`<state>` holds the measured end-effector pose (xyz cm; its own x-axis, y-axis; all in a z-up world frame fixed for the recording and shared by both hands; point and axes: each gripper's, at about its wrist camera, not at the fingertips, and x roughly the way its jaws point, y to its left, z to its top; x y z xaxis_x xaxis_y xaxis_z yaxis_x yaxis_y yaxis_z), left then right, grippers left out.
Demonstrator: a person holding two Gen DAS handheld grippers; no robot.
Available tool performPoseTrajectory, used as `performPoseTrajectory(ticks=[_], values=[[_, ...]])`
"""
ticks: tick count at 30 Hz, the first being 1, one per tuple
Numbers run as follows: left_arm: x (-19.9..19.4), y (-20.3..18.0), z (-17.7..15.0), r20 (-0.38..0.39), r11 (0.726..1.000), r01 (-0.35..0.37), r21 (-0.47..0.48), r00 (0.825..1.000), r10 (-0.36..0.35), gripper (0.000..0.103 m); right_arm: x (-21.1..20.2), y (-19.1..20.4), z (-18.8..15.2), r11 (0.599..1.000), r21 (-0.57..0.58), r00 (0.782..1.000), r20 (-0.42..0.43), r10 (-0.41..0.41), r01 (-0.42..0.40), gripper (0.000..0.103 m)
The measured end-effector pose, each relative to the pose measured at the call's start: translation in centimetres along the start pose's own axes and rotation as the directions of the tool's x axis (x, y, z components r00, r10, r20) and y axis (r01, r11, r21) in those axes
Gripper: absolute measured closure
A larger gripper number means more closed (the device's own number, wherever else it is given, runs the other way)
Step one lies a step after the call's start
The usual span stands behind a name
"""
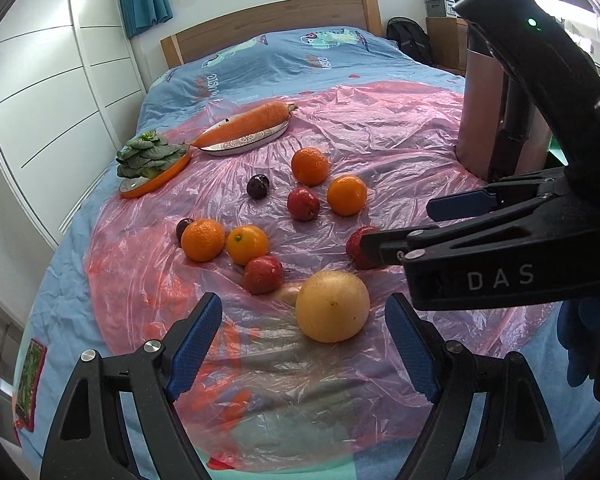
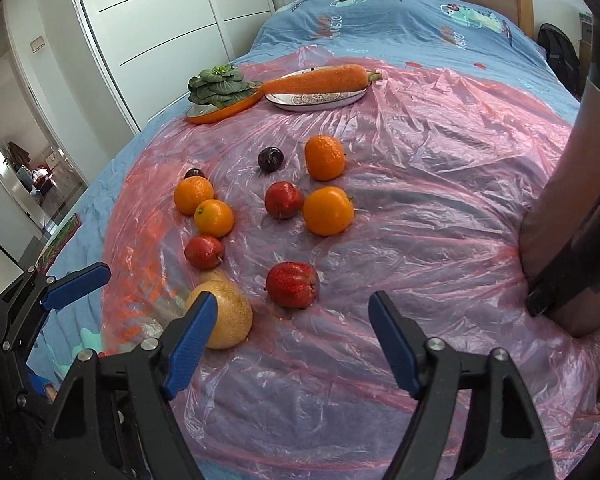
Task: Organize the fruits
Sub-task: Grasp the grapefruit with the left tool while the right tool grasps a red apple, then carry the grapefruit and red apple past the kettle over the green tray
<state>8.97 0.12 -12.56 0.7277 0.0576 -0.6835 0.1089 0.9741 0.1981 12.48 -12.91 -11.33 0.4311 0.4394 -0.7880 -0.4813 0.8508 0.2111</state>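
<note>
A bed [image 2: 380, 20] with a blue printed cover is seen, with a pink plastic sheet [image 2: 420, 200] spread over its near part. The fruit is laid loose on this sheet.

A large yellow grapefruit [image 1: 333, 306] is found nearest the left tool [image 1: 303, 334], just beyond the gap between its blue pads, and nothing is gripped. The left tool's jaws are seen standing apart around empty space.

The right tool [image 2: 288, 332] is likewise held with its jaws wide and empty. A red apple [image 2: 293, 284] lies just ahead of its gap, apart from both pads. In the left wrist view the right tool [image 1: 396, 224] is seen entering from the right, its lower finger overlapping that same red apple [image 1: 358, 246]; contact cannot be confirmed.

Four oranges are noted: two side by side at the left [image 2: 193, 195] [image 2: 214, 218] and two further right [image 2: 325, 157] [image 2: 328, 211]. Two more red apples are recorded, one near the grapefruit [image 2: 204, 251] and one beside the right-hand orange [image 2: 284, 200]. A dark plum [image 2: 271, 159] lies in the open; a second [image 2: 195, 173] is partly hidden behind the leftmost orange.

Toward the headboard, a carrot [image 2: 320, 79] is laid across a white patterned plate [image 2: 320, 101], and a leafy green vegetable [image 2: 216, 87] sits on an orange plate [image 2: 228, 111] beside it.
</note>
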Motion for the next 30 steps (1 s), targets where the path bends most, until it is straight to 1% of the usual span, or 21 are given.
performPoseTrajectory(ticks=[2, 6, 9, 12, 14, 15, 17, 19, 21, 24, 27, 30], values=[[0.7, -0.2, 0.1, 0.006, 1.0, -0.013, 0.015, 1.0, 0.013, 0.027, 0.9, -0.2, 0.1, 1.0, 0.011, 1.0, -0.018, 0.008, -0.008, 0.0], [2.1, -0.3, 0.2, -0.008, 1.0, -0.023, 0.013, 1.0, 0.023, 0.03, 2.6, -0.2, 0.4, 1.0, 0.021, 0.998, -0.057, 0.015, -0.014, 0.0], [3.0, -0.3, 0.1, -0.025, 1.0, -0.009, 0.012, 1.0, 0.009, 0.035, 3.6, -0.3, 0.6, 1.0, 0.028, 0.996, -0.087, 0.017, -0.014, 0.0], [3.6, -0.4, 0.2, -0.038, 0.999, 0.031, 0.006, 0.999, -0.031, 0.044, 4.4, -0.3, 0.7, 0.999, 0.04, 0.994, -0.11, 0.025, -0.021, 0.009], [3.9, -0.6, 0.4, -0.044, 0.998, 0.058, 0.006, 0.997, -0.057, 0.051, 4.8, -0.4, 0.8, 0.999, 0.043, 0.992, -0.126, 0.025, -0.02, 0.021], [4.0, -0.8, 0.4, -0.048, 0.998, 0.067, 0.003, 0.997, -0.067, 0.052, 5.0, -0.4, 0.9, 0.999, 0.043, 0.991, -0.134, 0.023, -0.018, 0.023], [4.4, -0.8, 0.4, -0.062, 0.996, 0.089, -0.007, 0.994, -0.09, 0.055, 5.3, -0.3, 1.1, 0.999, 0.035, 0.989, -0.148, 0.022, -0.017, 0.034], [4.8, -0.6, 0.2, -0.082, 0.994, 0.108, -0.021, 0.991, -0.109, 0.055, 5.7, -0.1, 1.2, 1.0, 0.014, 0.986, -0.163, 0.016, -0.014, 0.042], [5.3, -0.5, 0.0, -0.105, 0.993, 0.115, -0.032, 0.987, -0.117, 0.055, 6.0, 0.1, 1.2, 1.0, -0.01, 0.985, -0.175, 0.005, -0.007, 0.044], [6.2, -0.1, -0.3, -0.138, 0.988, 0.138, -0.062, 0.98, -0.146, 0.056, 6.2, -0.1, 1.2, 1.0, -0.008, 0.984, -0.18, 0.013, -0.015, 0.044], [6.5, 0.3, -0.4, -0.143, 0.981, 0.168, -0.101, 0.973, -0.181, 0.056, 6.5, -0.5, 1.3, 0.999, 0.001, 0.982, -0.185, 0.033, -0.033, 0.044], [6.9, 0.9, -0.5, -0.142, 0.969, 0.202, -0.145, 0.965, -0.222, 0.056, 6.5, -1.1, 1.3, 0.997, 0.026, 0.981, -0.179, 0.071, -0.067, 0.044]])
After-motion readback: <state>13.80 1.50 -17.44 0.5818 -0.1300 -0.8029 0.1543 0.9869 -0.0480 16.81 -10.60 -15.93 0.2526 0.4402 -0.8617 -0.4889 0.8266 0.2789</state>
